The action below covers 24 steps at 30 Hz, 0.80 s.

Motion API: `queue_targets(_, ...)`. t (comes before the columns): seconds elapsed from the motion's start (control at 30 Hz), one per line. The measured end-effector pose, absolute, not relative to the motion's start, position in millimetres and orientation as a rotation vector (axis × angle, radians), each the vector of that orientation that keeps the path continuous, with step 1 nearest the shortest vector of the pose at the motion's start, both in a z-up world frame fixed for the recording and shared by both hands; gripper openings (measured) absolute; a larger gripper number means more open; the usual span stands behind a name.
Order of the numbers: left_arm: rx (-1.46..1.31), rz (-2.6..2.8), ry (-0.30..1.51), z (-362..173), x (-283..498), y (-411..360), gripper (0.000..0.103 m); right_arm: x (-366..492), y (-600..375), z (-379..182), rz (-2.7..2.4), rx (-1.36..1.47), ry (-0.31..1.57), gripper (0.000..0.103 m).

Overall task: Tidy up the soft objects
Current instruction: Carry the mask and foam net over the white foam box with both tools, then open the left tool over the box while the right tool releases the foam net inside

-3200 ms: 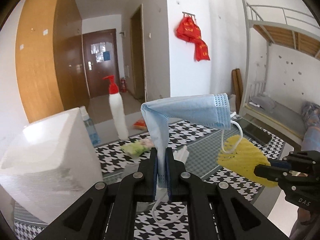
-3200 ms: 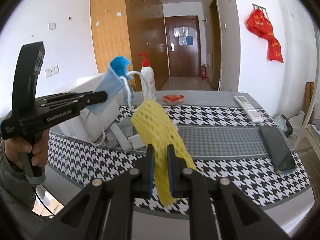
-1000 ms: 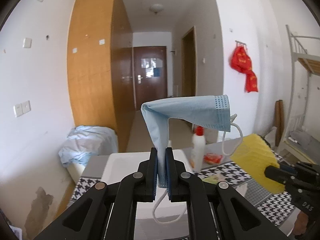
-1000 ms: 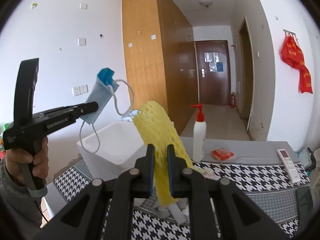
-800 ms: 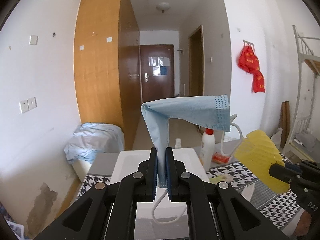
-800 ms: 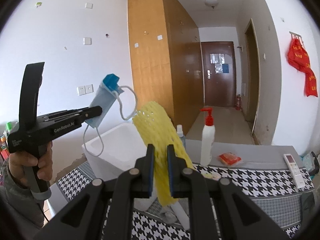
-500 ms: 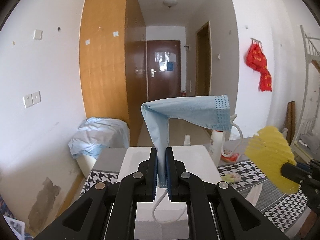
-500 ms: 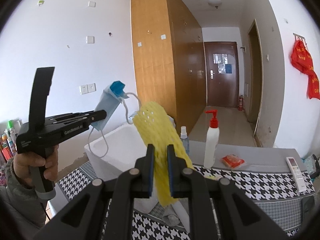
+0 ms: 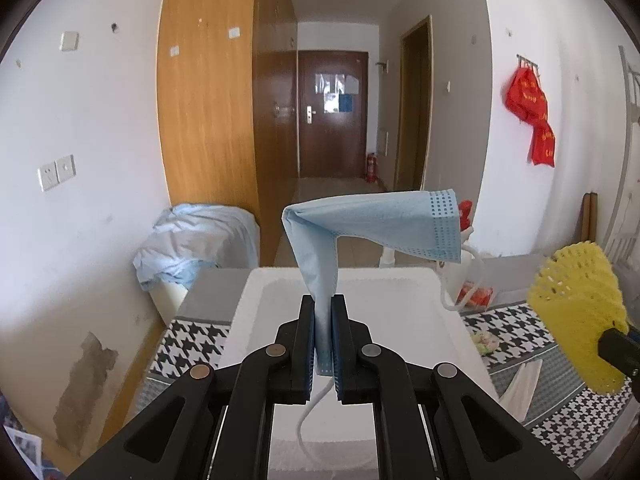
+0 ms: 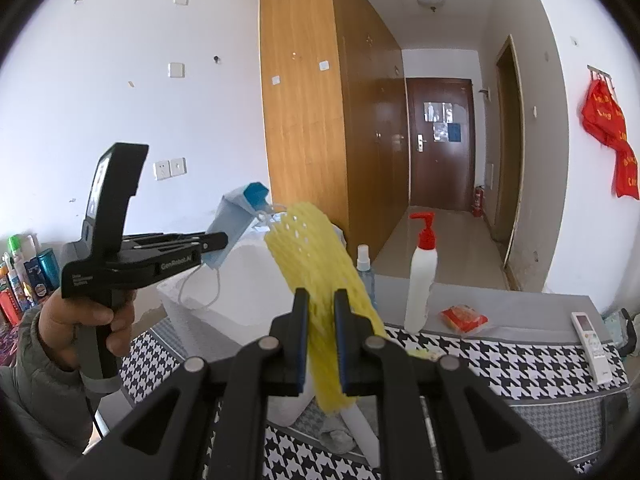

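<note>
- The left tongs [image 9: 323, 338] are closed tight on a blue face mask [image 9: 372, 224]; the mask stands up from the jaws, folds over toward 3 o'clock, and its ear loops dangle.
- In the left wrist view the mask hangs directly above the open white foam box [image 9: 448, 320], which sits on the desk [image 9: 192, 334] with its black-and-white checked cloth.
- The right tongs [image 10: 321, 346] are clamped on a yellow foam net sleeve [image 10: 316, 272], which sticks up and out of the jaws. From the left wrist view it shows at 3 o'clock, beside the box but not over it.
- My reading: both soft things are picked up and carried to the box, and neither is in it yet. The mask looks next to be let go; the net sleeve follows.
- More seems left: a small pale soft thing [image 9: 486, 340] lies on the cloth at 4 o'clock of the box, and some white pieces [image 10: 360, 420] lie by the box's near corner in the right wrist view.
- The box's inside is washed out by glare and partly hidden by the tongs, so I cannot tell whether anything lies in it.
- A pump bottle [image 10: 420, 280], a red packet [image 10: 464, 318] and a remote [image 10: 592, 346] sit at the desk's far edge.
</note>
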<state>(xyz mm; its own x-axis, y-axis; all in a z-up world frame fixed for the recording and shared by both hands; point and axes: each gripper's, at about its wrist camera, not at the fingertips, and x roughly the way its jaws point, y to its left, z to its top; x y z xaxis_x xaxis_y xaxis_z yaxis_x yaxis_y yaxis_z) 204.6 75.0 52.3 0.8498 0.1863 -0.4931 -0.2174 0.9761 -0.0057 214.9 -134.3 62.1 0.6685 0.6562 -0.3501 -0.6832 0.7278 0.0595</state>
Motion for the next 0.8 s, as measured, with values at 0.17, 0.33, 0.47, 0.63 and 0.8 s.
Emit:
queue_targets(0.17,-0.074,0.201,0.552,43,214,77,0.008,219,-132,60,0.739,-0.081,0.379,0.015)
queue_targets(0.33,-0.063,0.208,0.566,39,216,78,0.03,221,-129,58,0.729,-0.088,0.392,0.015)
queue_targets(0.47,-0.074,0.216,0.559,41,212,82,0.048,221,-126,58,0.727,-0.093,0.396,0.015)
queue_targets(0.63,-0.091,0.216,0.5,46,201,87,0.089,223,-121,58,0.727,-0.099,0.401,0.015)
queue_targets(0.8,-0.083,0.228,0.416,56,185,91,0.102,226,-112,60,0.733,-0.101,0.4,0.015)
